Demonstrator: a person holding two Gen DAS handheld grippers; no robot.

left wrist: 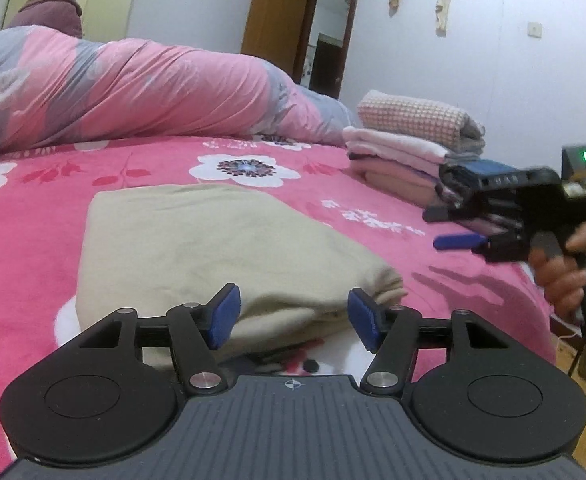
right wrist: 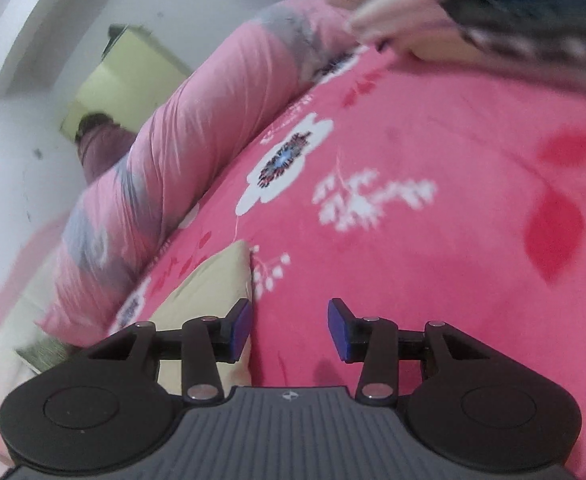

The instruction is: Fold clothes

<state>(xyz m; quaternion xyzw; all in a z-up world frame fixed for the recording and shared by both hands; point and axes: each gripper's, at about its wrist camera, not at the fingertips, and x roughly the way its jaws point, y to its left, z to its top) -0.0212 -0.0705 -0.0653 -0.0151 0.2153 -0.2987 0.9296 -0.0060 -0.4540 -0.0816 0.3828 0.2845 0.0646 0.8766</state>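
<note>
The left hand-held gripper (left wrist: 291, 316) hovers low at the near edge of the folded beige garment (left wrist: 213, 248) on the bed (left wrist: 33, 220), fingers apart, empty. The right hand-held gripper (right wrist: 289, 330), also apart, tilts over bare bedspread beside that garment. Only the left view shows the holding hand (left wrist: 561, 268) and stacked clothes (left wrist: 413, 148).

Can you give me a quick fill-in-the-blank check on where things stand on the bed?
1. The left gripper is ____, holding nothing.
2. The folded garment before it is ____ in colour.
3. The stack of folded clothes is topped by a ____-patterned piece.

Missing words: open; beige; checked
</note>
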